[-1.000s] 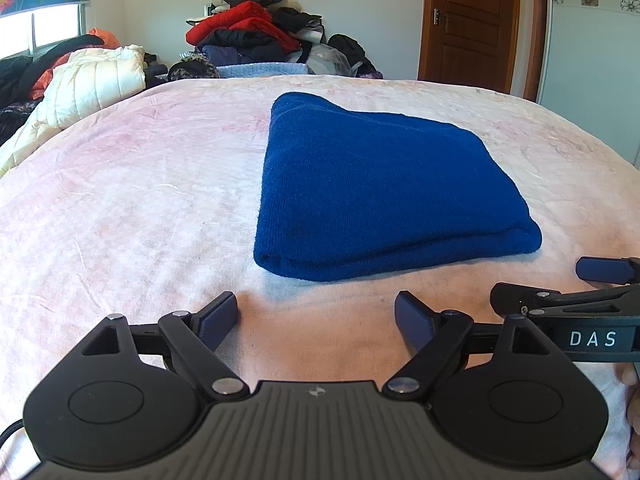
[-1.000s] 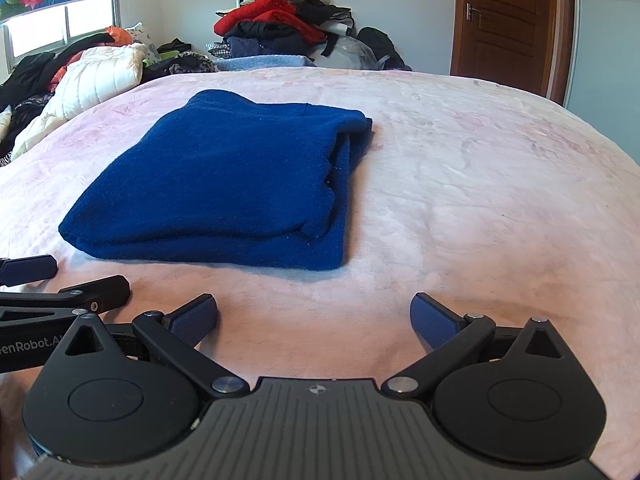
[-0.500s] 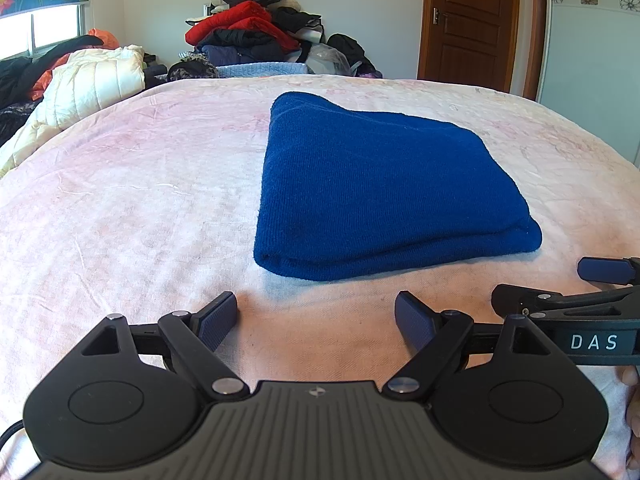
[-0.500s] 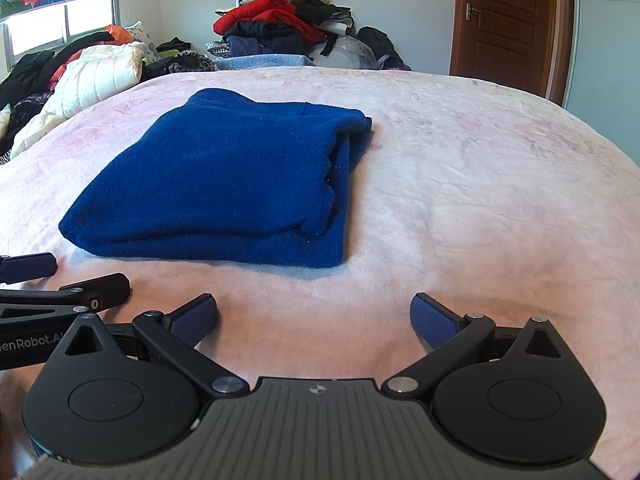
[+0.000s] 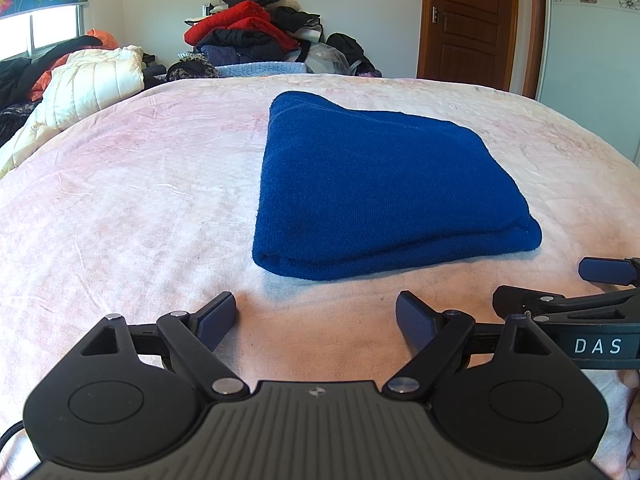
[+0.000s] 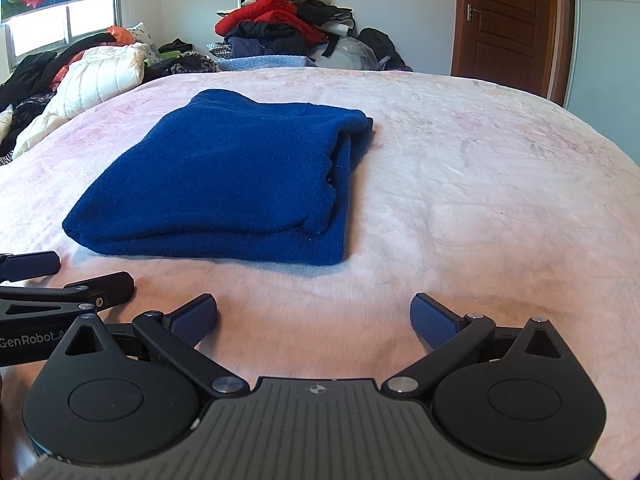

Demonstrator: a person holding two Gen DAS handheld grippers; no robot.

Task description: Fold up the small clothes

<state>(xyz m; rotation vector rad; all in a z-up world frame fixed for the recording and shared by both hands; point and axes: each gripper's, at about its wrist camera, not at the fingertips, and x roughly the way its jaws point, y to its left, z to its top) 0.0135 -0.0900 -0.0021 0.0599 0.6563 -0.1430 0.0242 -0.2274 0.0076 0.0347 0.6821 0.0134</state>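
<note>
A dark blue knitted garment (image 5: 380,192) lies folded into a thick rectangle on the pink bed cover (image 5: 128,208); the right wrist view shows its stacked layers (image 6: 224,184) from the other side. My left gripper (image 5: 316,316) is open and holds nothing, just short of the garment's near fold. My right gripper (image 6: 314,316) is open too, with only bed cover between its blue pads, near the garment's right corner. Each gripper's fingers show at the edge of the other's view.
A tall heap of red and dark clothes (image 5: 256,36) is piled beyond the far edge of the bed. A white quilted jacket (image 5: 96,80) and more clothes lie at the far left under a window. A brown door (image 5: 476,20) stands at the back right.
</note>
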